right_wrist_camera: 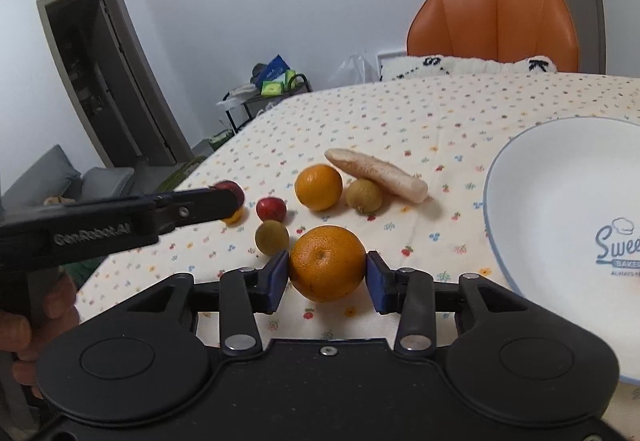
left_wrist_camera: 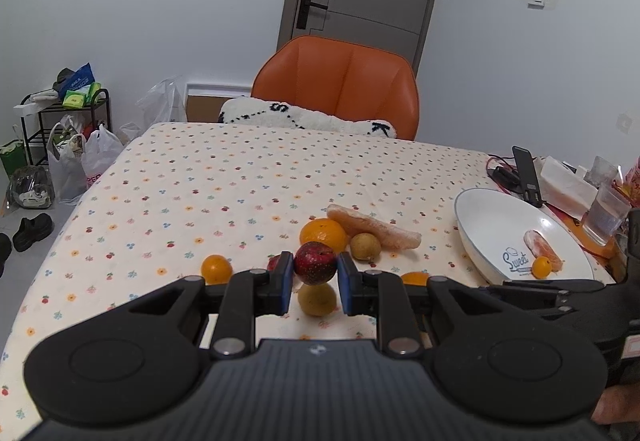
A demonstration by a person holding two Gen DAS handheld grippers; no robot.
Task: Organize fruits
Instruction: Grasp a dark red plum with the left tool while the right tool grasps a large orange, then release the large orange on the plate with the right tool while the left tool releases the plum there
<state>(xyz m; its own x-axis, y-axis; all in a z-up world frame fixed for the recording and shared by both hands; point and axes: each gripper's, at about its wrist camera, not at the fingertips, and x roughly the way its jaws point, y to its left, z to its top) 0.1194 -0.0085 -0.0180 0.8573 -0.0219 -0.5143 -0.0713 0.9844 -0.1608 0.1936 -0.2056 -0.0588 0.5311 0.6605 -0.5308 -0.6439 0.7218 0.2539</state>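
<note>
My left gripper [left_wrist_camera: 315,283] clamps a dark red speckled plum [left_wrist_camera: 315,263] at frame centre, lifted above a tan round fruit [left_wrist_camera: 317,299] on the dotted tablecloth [left_wrist_camera: 224,177]. My right gripper [right_wrist_camera: 327,277] squeezes a large dimpled orange [right_wrist_camera: 327,263], low centre of its view. At right sits a white plate [right_wrist_camera: 536,209] reading "Sweet". The left gripper's side reads "GenRobot.AI".

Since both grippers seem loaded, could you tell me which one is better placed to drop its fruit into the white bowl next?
Right: the right gripper holds an orange beside the white bowl.
</note>
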